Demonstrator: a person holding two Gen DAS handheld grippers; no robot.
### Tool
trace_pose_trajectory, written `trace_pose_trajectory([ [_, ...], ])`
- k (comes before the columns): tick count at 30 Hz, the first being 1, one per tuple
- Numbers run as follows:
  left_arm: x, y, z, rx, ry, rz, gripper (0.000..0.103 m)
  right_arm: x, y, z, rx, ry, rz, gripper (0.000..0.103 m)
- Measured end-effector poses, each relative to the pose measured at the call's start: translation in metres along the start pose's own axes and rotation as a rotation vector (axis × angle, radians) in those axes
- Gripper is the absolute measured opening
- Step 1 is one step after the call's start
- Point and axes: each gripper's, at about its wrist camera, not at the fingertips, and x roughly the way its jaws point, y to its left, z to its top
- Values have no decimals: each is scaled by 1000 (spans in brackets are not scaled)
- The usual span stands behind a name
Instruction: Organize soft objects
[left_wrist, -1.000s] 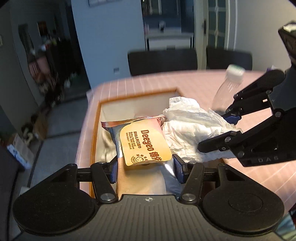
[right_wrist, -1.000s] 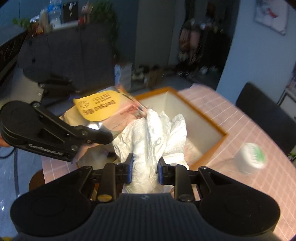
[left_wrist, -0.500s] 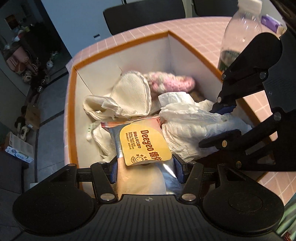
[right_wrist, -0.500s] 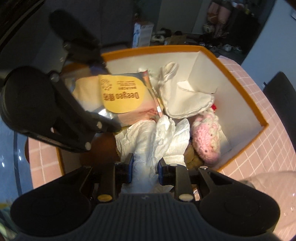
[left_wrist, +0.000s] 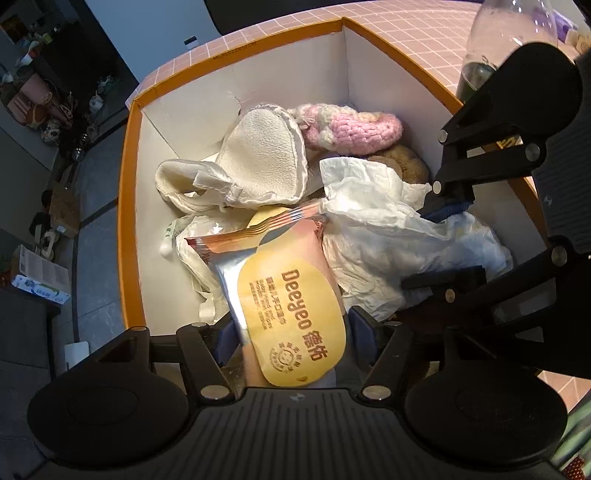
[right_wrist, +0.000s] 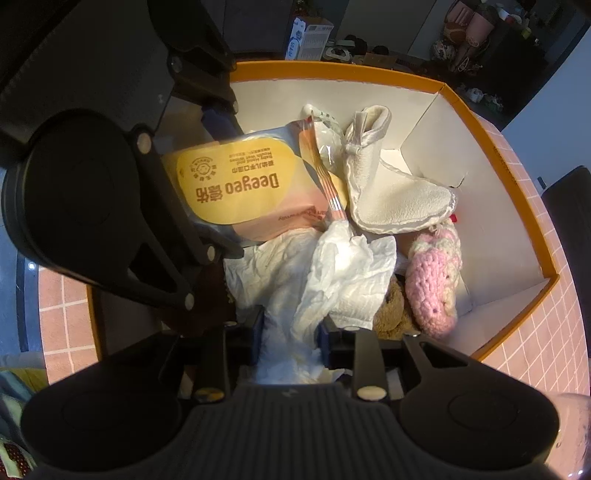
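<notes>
My left gripper (left_wrist: 291, 332) is shut on a pack of Deeyeo wet wipes (left_wrist: 291, 310) and holds it low inside the orange-rimmed white box (left_wrist: 125, 206). My right gripper (right_wrist: 290, 332) is shut on a crumpled white diaper (right_wrist: 332, 280), also down in the box, right beside the wipes (right_wrist: 240, 188). The diaper shows in the left wrist view (left_wrist: 388, 236) too. In the box lie a cream bootie (left_wrist: 258, 162), a pink crocheted piece (left_wrist: 354, 129) and a brown plush thing (left_wrist: 402, 162).
The box stands on a table with a pink checked cloth (left_wrist: 417, 40). A clear plastic bottle (left_wrist: 495, 48) stands just outside the box's right wall. A dark chair (right_wrist: 569, 206) is beyond the table. Floor clutter lies to the left.
Both grippers have tipped down and moved from above the table into the box, carrying the wipes and the diaper. The box's contents now fill both views.
</notes>
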Motion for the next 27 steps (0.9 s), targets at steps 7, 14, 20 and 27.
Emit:
trace_pose_trajectory([
  [7,-20,-1,-6,6,-46,39,83,-9,4,2,-19,-11,-49,52],
  [14,-54,-3,-8,6,-136,62,83,-36,10,6,-50,-57,-125,61],
  [20,-97,-10,-9,-13,-334,88,83,-87,19,1,-64,-178,-214,67],
  [27,-152,-52,-29,-30,-732,132,82,-167,27,-42,51,-384,-381,71],
])
